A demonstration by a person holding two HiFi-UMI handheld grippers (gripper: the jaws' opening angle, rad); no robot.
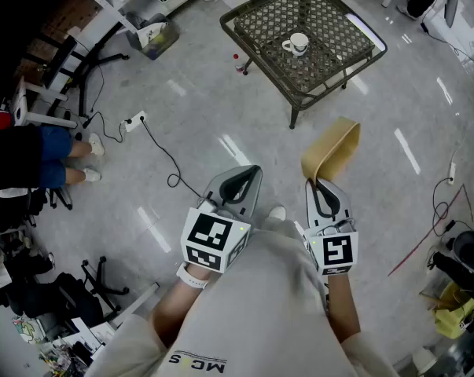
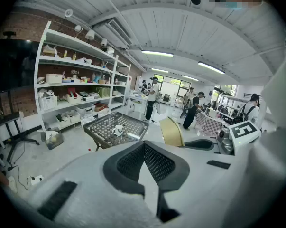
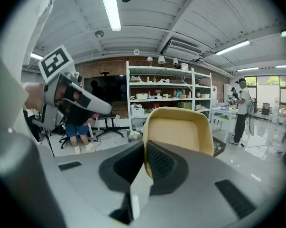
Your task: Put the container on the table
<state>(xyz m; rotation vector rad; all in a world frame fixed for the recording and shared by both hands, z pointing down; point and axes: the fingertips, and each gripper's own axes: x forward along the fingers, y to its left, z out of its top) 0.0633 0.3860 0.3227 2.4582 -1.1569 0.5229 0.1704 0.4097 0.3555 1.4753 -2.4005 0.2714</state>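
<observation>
The container [image 1: 331, 151], a tan tray with rounded corners, was held up on edge in the air, on the near side of the counter [image 1: 262, 20] and well apart from it, with only floor [image 1: 205, 108] beneath. The right gripper [image 1: 324, 195] had its jaws clenched on the tray's lower rim. In the right gripper view the rim sat pinched between the dark pads [image 3: 162, 161], and the container [image 3: 178, 129] rose above them with its broad face turned toward the camera.

The left gripper [image 1: 238, 184] hung beside the right one, further from the counter's near corner. Its jaws were pressed together with nothing between them, as the left gripper view showed at the meeting pads [image 2: 154, 163].

The counter was a low one with a dark lattice top, and a white mug [image 1: 296, 45] stood near its middle. A small bottle [image 1: 239, 63] stood on the floor just beside the counter's left leg. A power strip [image 1: 134, 120] lay on the floor, well to the left of the counter.
</observation>
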